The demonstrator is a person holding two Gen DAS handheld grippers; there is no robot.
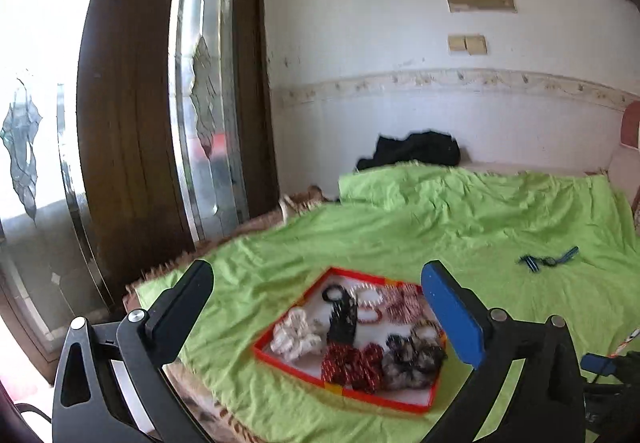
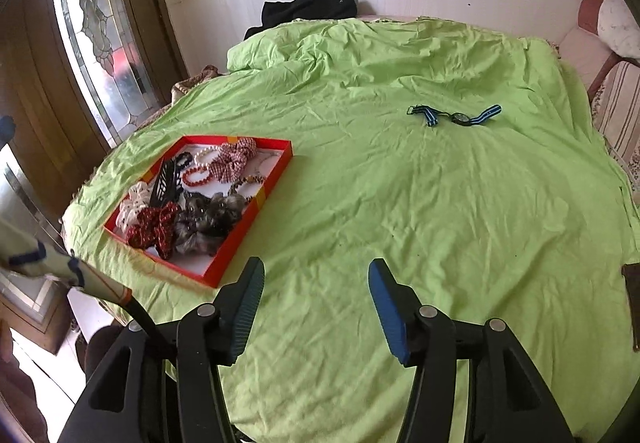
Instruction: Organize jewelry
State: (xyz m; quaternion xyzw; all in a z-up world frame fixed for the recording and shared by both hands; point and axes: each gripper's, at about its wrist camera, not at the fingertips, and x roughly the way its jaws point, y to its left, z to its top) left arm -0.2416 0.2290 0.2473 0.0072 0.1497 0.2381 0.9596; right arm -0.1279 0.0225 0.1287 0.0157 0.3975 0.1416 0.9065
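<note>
A red-rimmed tray lies on the green bedsheet, holding scrunchies, a black hair clip, a red bead bracelet and a pearl bracelet. A watch with a blue striped strap lies alone on the sheet, far right of the tray. My left gripper is open and empty, held above the tray. My right gripper is open and empty above bare sheet, right of the tray's near corner and well short of the watch.
The green sheet covers the whole bed. A black garment lies at the far edge by the white wall. A wooden glass-panelled door stands left. A cushioned chair is at the right; a dark flat object lies at the right edge.
</note>
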